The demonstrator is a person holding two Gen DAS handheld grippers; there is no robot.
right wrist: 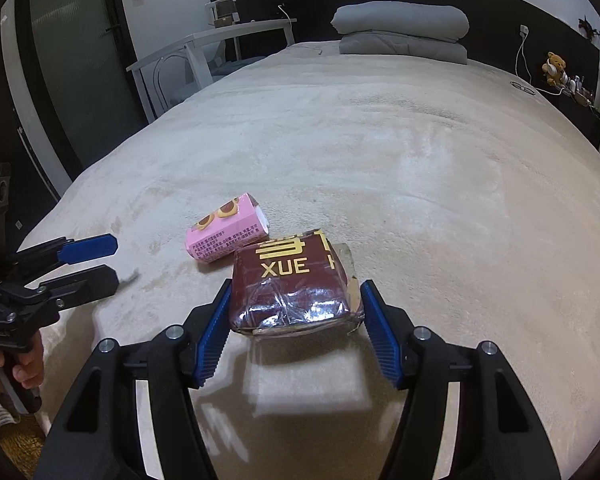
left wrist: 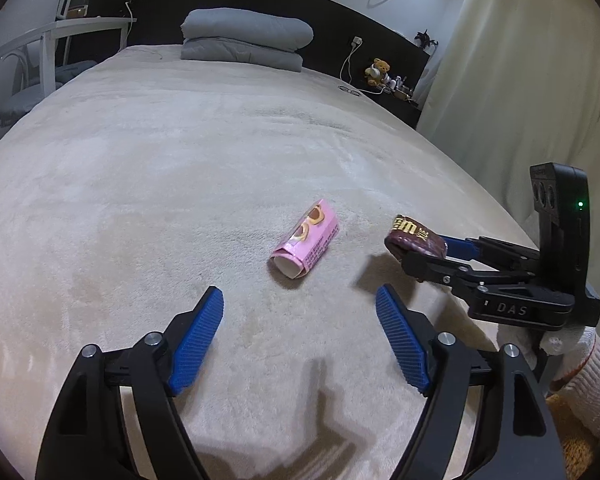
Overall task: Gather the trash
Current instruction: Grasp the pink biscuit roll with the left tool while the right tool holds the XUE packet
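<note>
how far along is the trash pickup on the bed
Done: nothing visibly binned; no bin is in view. In hand: the right gripper is shut on the maroon box, lifted off the blanket. Left: the pink wrapper lies ahead of the open, empty left gripper.
</note>
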